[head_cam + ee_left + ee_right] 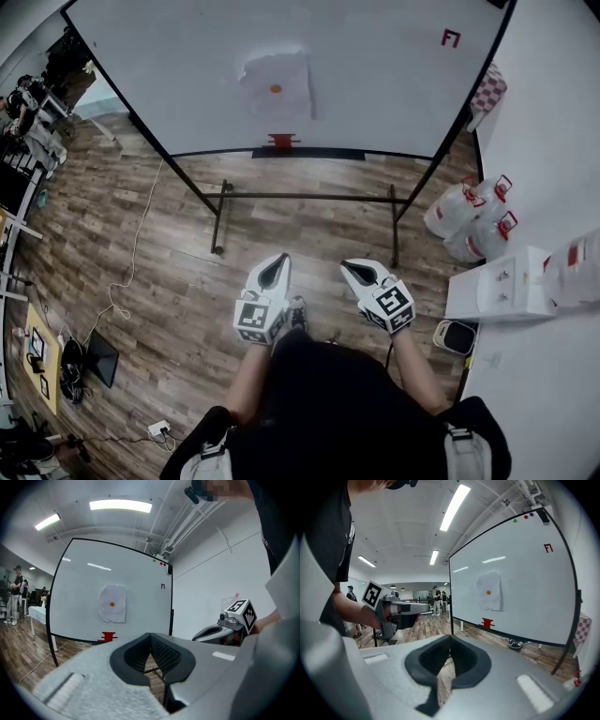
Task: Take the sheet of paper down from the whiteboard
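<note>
So you're at the approach step, nothing touched yet. The sheet of paper hangs at upper centre of the head view, flat on the whiteboard. It's pinned by what looks like an orange magnet near its middle.

Both grippers sit at lower centre, well apart from the board, w/ bare wood floor btwn them and it. The left gripper is closed and empty; its own view shows the pads meeting at the tips w/ nothing btwn them. The right gripper is the same: jaws together, nothing held.

Next move, as I read it: close the gap to the board and bring one gripper up to the sheet. Open its jaws and pinch a free edge, prob. a lower corner. The magnet may need lifting off w/ the other gripper, else the sheet could tear.
</note>
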`<state>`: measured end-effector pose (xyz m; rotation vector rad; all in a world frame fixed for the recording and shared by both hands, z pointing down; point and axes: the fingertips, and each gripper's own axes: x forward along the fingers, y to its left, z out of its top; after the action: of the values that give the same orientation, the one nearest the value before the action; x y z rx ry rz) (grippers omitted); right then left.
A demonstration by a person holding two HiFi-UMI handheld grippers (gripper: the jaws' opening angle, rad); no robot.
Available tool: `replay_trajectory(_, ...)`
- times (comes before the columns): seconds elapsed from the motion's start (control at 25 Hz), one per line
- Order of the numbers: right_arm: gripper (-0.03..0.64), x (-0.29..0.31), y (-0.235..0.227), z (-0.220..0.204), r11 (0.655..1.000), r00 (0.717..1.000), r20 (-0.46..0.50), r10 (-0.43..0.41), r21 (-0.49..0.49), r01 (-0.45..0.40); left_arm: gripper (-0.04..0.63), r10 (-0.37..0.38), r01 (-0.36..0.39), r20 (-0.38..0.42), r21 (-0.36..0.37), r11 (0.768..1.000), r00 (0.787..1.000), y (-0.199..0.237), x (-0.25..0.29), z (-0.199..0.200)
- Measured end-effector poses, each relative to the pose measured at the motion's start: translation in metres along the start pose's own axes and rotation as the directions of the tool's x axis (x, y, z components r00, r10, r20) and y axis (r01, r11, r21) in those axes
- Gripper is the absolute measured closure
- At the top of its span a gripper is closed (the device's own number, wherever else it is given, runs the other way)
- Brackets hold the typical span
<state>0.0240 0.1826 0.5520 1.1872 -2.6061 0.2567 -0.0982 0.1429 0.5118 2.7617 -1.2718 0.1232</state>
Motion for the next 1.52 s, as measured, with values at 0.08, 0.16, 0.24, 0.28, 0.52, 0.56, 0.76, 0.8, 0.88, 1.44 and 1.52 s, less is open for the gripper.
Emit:
replay_trajectory(0.08,0.614,0.009,-0.005,0.003,1.0,1.0,-0.004,-0.002,-0.001,0.002,0.584,-0.003,0.003,-0.003,-0.003,1.0,1.0,0.01,0.008,0.001)
replay_trajectory(0.16,0.614,0.017,-0.012,0.005,1.0,1.0,-0.009,-0.007,0.001,0.007,0.584,-0.008,0.008,-0.008,-0.005,1.0,1.0,0.018,0.017,0.001)
replay_trajectory(0.24,0.614,0.026,-0.021,0.007,1.0,1.0,-0.013,-0.013,0.005,0.013,0.584,-0.017,0.017,-0.011,-0.005,1.0,1.0,0.026,0.027,0.001)
replay_trajectory(0.28,0.614,0.03,-0.025,0.007,1.0,1.0,-0.015,-0.016,0.007,0.016,0.584,-0.021,0.021,-0.013,-0.004,1.0,1.0,0.03,0.032,0.002)
replay_trajectory(0.52,0.614,0.06,-0.043,0.011,1.0,0.999,-0.027,-0.021,0.02,0.021,0.584,-0.036,0.036,-0.025,-0.008,0.999,0.999,0.055,0.056,0.003)
replay_trajectory(0.56,0.614,0.066,-0.046,0.012,1.0,0.999,-0.027,-0.02,0.02,0.02,0.584,-0.038,0.037,-0.026,-0.007,0.999,0.999,0.059,0.06,0.003)
replay_trajectory(0.76,0.614,0.094,-0.057,0.018,1.0,0.999,-0.033,-0.015,0.022,0.016,0.584,-0.044,0.043,-0.031,-0.005,0.999,0.999,0.083,0.079,0.005)
replay_trajectory(0.8,0.614,0.099,-0.059,0.019,1.0,0.999,-0.035,-0.015,0.023,0.016,0.584,-0.045,0.044,-0.033,-0.007,0.999,0.998,0.087,0.082,0.005)
replay_trajectory(0.88,0.614,0.109,-0.065,0.02,0.999,0.999,-0.035,-0.019,0.026,0.02,0.584,-0.049,0.048,-0.036,-0.009,0.999,0.998,0.096,0.088,0.005)
replay_trajectory(1.44,0.614,0.166,-0.089,0.038,0.996,0.997,-0.034,-0.072,0.042,0.074,0.584,-0.069,0.069,-0.025,-0.021,0.997,0.997,0.159,0.116,0.009)
replay_trajectory(1.52,0.614,0.176,-0.09,0.041,0.996,0.996,-0.034,-0.078,0.042,0.079,0.584,-0.072,0.071,-0.024,-0.021,0.997,0.997,0.17,0.118,0.009)
